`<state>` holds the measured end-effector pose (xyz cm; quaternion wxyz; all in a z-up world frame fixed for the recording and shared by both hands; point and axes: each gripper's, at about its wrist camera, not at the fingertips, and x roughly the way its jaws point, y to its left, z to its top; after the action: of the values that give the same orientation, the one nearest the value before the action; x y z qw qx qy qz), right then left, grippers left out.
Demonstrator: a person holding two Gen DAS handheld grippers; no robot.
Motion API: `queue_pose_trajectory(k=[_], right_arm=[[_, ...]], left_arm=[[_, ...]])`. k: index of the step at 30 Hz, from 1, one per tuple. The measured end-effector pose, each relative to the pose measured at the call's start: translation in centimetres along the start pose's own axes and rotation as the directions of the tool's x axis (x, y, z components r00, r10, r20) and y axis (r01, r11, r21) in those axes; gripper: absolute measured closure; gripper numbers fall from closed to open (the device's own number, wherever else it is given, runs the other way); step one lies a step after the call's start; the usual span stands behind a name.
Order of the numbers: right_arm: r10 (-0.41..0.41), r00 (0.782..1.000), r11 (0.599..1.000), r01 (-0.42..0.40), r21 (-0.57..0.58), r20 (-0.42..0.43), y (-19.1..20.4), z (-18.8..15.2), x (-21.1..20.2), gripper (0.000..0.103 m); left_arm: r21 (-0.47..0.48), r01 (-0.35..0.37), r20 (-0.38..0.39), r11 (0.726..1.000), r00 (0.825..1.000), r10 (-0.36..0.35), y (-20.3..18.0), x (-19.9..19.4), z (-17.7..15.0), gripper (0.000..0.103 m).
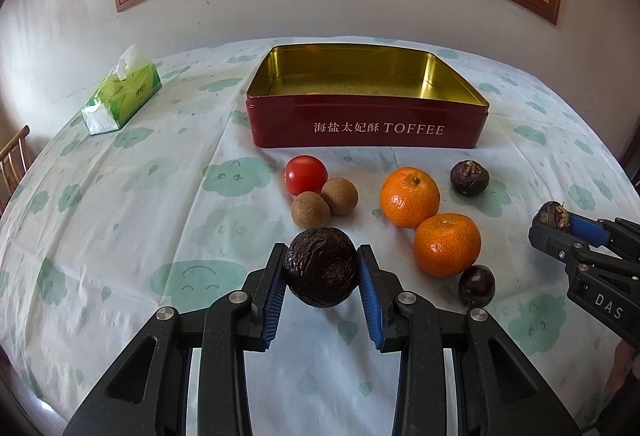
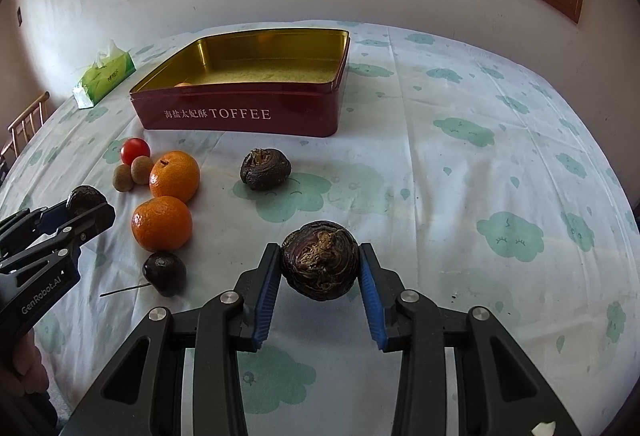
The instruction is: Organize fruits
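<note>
The red toffee tin (image 1: pixel 366 127) stands open on the table and is almost empty; only a small orange thing shows near its front wall, and I cannot tell what it is. So I judge the task is near its beginning. The left gripper (image 1: pixel 322 268) is closed on a dark water chestnut (image 1: pixel 321 268), held in front of the tin. The right gripper (image 2: pixel 320 266) is also clamped on a water chestnut (image 2: pixel 319 260), in front of the tin and to its right side. On the cloth in front of the tin lie two oranges (image 1: pixel 409 196), one tomato (image 1: pixel 305 175), two brown longans (image 1: pixel 339 195), one more water chestnut (image 2: pixel 265 168), and one small dark fruit with a thin stem (image 2: pixel 165 273), all waiting to be moved. A tissue pack (image 1: pixel 122 95) lies left of the tin.
</note>
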<state>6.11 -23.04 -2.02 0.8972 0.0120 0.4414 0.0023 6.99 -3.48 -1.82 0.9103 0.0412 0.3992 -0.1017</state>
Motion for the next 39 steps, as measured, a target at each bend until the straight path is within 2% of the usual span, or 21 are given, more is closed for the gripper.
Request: queue_pose_trajectory(k=[26, 39], right_arm=[[0.016, 0.999, 1.0, -0.015, -0.009, 0.038, 0.7, 1.1, -1.7, 0.068], [0.028, 0.999, 1.0, -0.028, -0.001, 0.045, 0.8, 1.8, -1.7, 0.068]], left_arm=[[0.005, -0.012, 0.033, 1.0, 0.999, 0.012, 0.2, -1.3, 0.6, 0.067], [-0.005, 0.014, 0.025, 1.0, 1.0, -0.014, 0.7, -1.2, 0.9, 0.067]])
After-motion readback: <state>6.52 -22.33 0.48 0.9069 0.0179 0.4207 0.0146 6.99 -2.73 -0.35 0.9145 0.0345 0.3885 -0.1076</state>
